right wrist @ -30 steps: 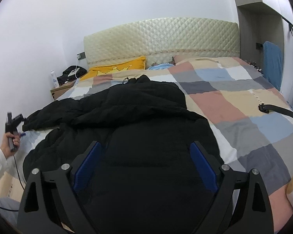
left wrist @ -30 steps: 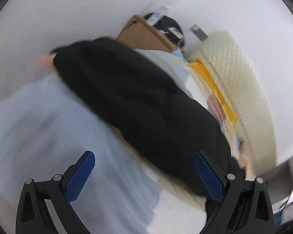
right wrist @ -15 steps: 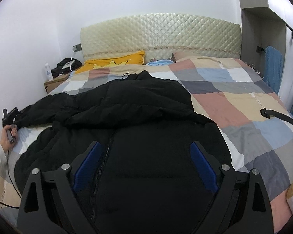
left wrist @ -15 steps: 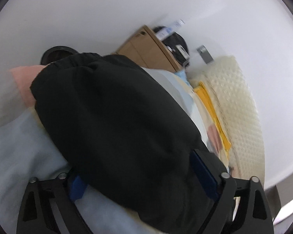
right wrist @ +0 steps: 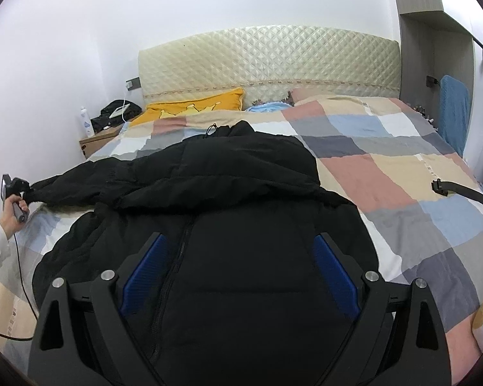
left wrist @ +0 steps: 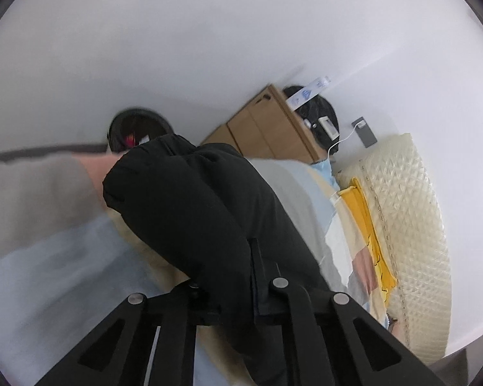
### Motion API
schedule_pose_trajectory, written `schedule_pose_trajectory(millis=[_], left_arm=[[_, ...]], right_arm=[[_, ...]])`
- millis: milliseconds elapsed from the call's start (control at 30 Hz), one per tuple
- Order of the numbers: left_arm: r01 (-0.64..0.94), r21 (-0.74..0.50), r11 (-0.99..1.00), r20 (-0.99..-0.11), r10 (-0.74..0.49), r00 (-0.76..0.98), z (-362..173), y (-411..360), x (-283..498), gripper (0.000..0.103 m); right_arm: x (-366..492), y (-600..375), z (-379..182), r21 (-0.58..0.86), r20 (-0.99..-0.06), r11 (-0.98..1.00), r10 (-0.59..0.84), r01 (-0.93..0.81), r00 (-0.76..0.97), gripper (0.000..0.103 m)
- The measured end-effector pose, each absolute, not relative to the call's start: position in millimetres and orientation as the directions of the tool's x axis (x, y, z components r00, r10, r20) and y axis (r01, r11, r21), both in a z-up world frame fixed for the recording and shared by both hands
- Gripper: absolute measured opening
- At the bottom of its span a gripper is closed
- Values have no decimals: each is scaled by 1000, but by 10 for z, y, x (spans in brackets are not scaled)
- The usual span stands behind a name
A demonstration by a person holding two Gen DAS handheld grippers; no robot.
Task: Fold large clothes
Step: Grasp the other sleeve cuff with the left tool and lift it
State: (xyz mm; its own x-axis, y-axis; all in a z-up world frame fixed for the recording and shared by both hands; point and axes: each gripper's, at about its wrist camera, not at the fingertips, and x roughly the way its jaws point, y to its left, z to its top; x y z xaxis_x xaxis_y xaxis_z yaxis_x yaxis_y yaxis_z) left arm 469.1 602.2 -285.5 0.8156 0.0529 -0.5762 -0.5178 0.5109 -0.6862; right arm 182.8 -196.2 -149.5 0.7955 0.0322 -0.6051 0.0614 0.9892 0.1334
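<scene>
A large black padded jacket (right wrist: 228, 193) lies spread on the checked quilt (right wrist: 386, 167), zipper up, with one sleeve (right wrist: 64, 183) stretched out to the left bed edge. My left gripper (left wrist: 228, 273) is shut on that sleeve (left wrist: 193, 199) near its cuff; the bulky fabric hides the left finger. In the right wrist view a hand holds the left gripper (right wrist: 14, 189) at the sleeve's end. My right gripper (right wrist: 238, 273) hangs open over the jacket's front, its blue pads (right wrist: 335, 273) apart on either side of the zipper.
A wooden nightstand (left wrist: 267, 128) with a dark bag stands left of the bed, a dark round bin (left wrist: 138, 128) beside it. A yellow pillow (right wrist: 193, 107) lies under the quilted headboard (right wrist: 267, 61). A black strap (right wrist: 460, 189) lies at the bed's right.
The left gripper's jaws went from wide open to shut on the sleeve, and it moved in along the sleeve toward the cuff. The right gripper has barely moved.
</scene>
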Motion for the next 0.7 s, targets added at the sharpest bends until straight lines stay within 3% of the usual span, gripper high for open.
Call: schedule_pose_trajectory(millis=[200,700], left_arm=[[-539,-595,597,-595,123,794,-2144,5725,4537,8],[-428,-494,757,-507,149,849,-480,4635,4241,8]], right_arm=[[1693,-2090,-1415,154,-590,988,64,34,805,93],[1408,-2364,-1384,173,-548,984,137,-48,825,93]])
